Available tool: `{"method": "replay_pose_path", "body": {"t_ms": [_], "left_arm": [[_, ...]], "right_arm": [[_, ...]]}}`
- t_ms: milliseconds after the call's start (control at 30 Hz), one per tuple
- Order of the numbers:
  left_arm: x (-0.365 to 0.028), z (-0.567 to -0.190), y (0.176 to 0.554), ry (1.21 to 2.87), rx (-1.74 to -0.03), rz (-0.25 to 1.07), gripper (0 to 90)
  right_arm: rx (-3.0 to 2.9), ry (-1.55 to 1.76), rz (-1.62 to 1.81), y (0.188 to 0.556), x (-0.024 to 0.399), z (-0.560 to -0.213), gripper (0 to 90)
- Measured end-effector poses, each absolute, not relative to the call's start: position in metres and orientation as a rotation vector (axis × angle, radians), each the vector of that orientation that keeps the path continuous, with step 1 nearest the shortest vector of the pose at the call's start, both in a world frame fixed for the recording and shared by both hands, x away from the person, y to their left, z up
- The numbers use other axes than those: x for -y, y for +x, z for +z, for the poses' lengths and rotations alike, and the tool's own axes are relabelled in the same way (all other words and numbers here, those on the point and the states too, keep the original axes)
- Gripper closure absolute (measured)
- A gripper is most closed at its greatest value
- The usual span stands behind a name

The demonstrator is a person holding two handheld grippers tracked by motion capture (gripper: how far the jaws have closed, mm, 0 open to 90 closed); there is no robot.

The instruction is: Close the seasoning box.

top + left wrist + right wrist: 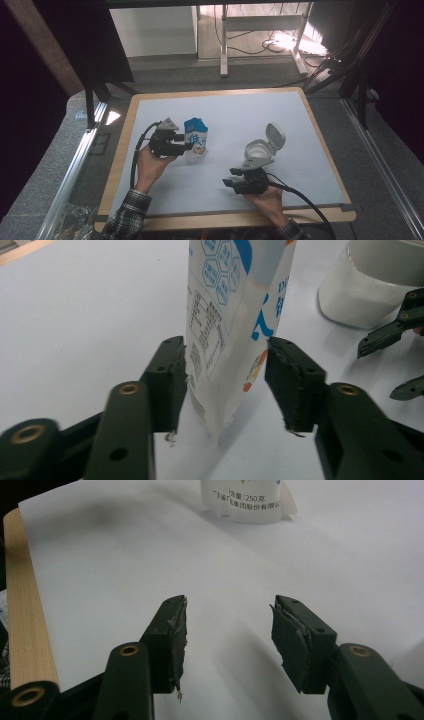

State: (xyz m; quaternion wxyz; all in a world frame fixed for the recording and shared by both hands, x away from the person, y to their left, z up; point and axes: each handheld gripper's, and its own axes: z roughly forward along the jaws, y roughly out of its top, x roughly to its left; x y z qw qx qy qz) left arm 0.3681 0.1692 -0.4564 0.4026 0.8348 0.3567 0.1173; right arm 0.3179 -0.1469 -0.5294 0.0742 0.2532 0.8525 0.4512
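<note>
The left gripper (226, 385) straddles the upright milk carton (235, 315) near the surface's left edge, its fingers (170, 380) half open and loose. The right gripper (227, 642) has half-open, empty fingers near the front edge.

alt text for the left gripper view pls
A white-and-blue printed carton stands upright on the white table between the left tongs' two black pads, which sit close beside it. A white container stands behind, beside the right tongs.

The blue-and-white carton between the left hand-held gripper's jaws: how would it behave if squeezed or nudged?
The carton stands tall on a narrow base, so a sideways nudge would probably tip it. Its printed walls look like thin glossy board, likely to dent under a hard squeeze and perhaps slip a little. The left hand-held gripper straddles it low down, where it should be stiffest.
</note>
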Motion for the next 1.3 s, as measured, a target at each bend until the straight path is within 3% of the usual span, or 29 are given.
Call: {"method": "replay_pose_path", "body": {"t_ms": [333,533,1300], "left_arm": [[-0.176,-0.467,0.358,2.104,-0.911,0.253,33.0],[-0.174,-0.476,0.346,2.155,-0.894,0.299,26.0],[-0.185,-0.514,0.293,2.142,-0.983,0.396,8.5]], "right_arm": [[-2.558,0.741,1.335,0.315,0.148,-0.528,48.9],[-2.558,0.736,1.328,0.313,0.149,-0.527,49.5],[-2.595,0.742,1.275,0.305,0.165,-0.526,50.3]]}}
